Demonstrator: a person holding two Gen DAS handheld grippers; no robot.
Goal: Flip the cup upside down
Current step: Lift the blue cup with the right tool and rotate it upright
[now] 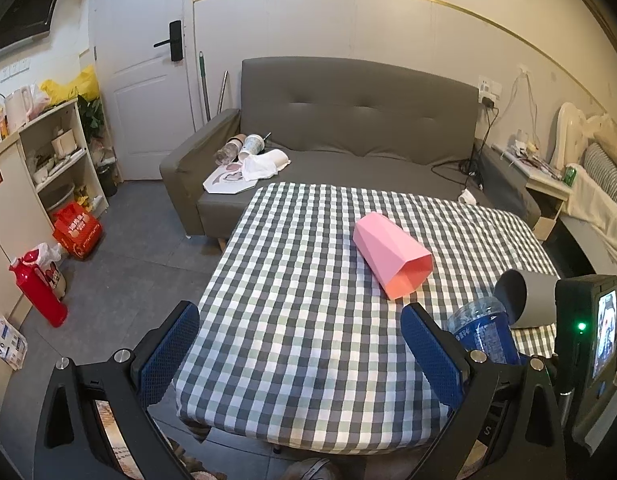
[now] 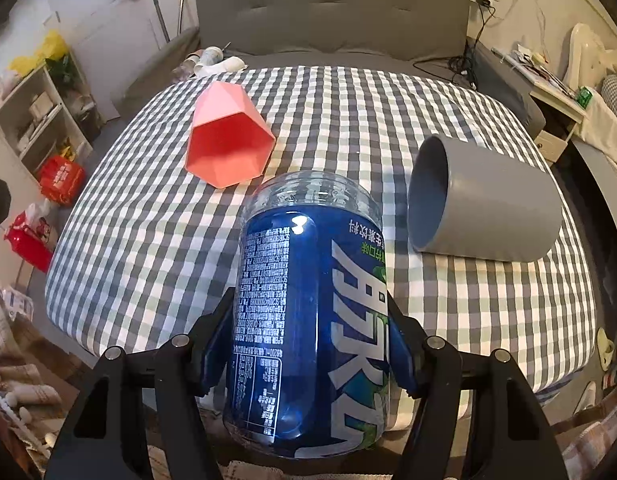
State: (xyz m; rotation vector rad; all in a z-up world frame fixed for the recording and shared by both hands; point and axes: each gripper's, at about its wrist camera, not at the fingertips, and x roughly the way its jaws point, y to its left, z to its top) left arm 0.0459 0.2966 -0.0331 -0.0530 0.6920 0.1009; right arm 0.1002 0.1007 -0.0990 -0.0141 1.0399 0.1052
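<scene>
Right gripper [image 2: 308, 344] is clamped on a clear blue-labelled plastic cup [image 2: 308, 312], held above the near edge of the checked table [image 2: 348, 100]. The cup lies roughly along the fingers, one end pointing away toward the table; which end is the mouth cannot be told, so the flip is judged unfinished, with setting down still to come. Left gripper [image 1: 300, 348] hangs wide open over the near left of the table, holding nothing. Pink faceted cup [image 1: 392, 260] lies on its side mid-table; grey cup [image 2: 484, 204] lies on its side to the right. Neither is touched.
</scene>
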